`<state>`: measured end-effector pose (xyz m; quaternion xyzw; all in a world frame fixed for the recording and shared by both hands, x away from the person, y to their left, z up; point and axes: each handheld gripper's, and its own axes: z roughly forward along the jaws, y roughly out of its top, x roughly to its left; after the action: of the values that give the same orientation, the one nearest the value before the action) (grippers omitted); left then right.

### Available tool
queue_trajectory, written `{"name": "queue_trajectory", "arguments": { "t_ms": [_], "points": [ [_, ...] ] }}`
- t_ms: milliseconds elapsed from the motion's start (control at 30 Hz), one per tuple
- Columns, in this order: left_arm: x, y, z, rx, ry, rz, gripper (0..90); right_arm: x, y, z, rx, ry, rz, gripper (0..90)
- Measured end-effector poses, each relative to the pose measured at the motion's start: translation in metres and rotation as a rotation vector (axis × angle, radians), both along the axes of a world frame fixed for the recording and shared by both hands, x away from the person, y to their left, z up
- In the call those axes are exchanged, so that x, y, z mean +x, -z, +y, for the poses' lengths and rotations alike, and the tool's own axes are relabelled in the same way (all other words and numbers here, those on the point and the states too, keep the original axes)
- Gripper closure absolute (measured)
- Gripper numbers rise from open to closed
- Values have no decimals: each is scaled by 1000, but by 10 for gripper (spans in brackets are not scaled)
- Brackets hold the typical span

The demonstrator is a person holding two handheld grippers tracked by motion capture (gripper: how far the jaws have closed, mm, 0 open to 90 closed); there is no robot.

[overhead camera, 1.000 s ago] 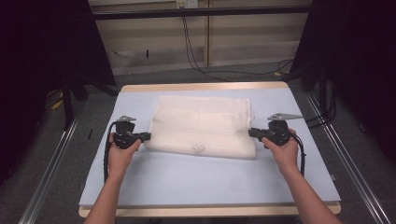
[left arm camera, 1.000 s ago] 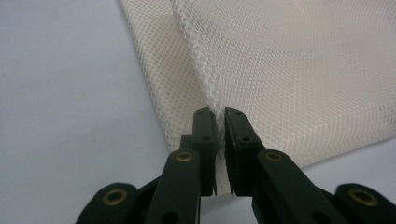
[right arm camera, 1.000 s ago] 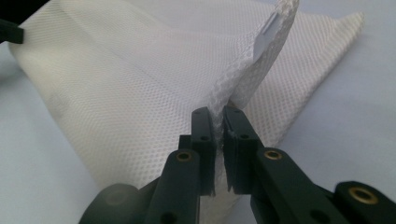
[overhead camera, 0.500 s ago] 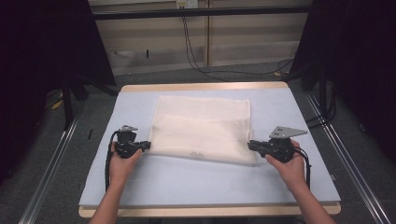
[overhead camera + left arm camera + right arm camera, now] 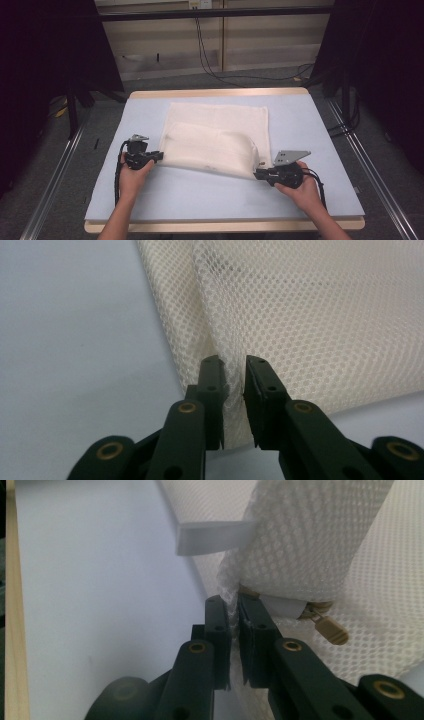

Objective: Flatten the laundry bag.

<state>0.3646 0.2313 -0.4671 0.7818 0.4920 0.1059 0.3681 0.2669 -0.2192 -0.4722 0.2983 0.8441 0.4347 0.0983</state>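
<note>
Setting: a person works at a table point(image 5: 220, 200) covered in a pale blue sheet, a forearm entering from each near corner of the high view.
Left gripper point(image 5: 156, 156): sits at the near left corner of the cloth, low over the table top. In the left gripper view its jaws are pressed together on a thin pinch of mesh, with netting bunched in the narrow gap between them.
Why there: a corner grip lets that hand steer one whole side of the fabric without crumpling the middle.
Mesh bag point(image 5: 215, 145): cream netting, lying across the middle of the table. Its far part lies flat; the near edge is raised and curled into a soft hump toward the right, so the bag looks caught partway through a fold or an unfold. Which of the two, I cannot tell.
Zipper pull point(image 5: 330, 629): a tan tab hanging at the bunched corner, just right of the right jaws in the right gripper view. It marks this as the bag's closing end.
White label point(image 5: 215, 537): a stiff strip standing out from the mesh beyond the jaws.
Right gripper point(image 5: 258, 174): at the near right corner, nearer the person than the left one. Its jaws are clamped on gathered mesh beside the zipper end.
Why there: with both corners pinched, the near edge hangs taut between the hands and can be carried as one line.
</note>
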Motion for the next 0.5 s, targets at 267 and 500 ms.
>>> {"name": "queue_trajectory", "arguments": {
  "t_ms": [267,500],
  "points": [
    [22,-9,-7,-30,-7,-30,583,3,7,6,-24,-23,38,836],
    [44,-8,-14,-57,-16,-29,549,5,9,7,-21,-14,53,836]
  ]
}}
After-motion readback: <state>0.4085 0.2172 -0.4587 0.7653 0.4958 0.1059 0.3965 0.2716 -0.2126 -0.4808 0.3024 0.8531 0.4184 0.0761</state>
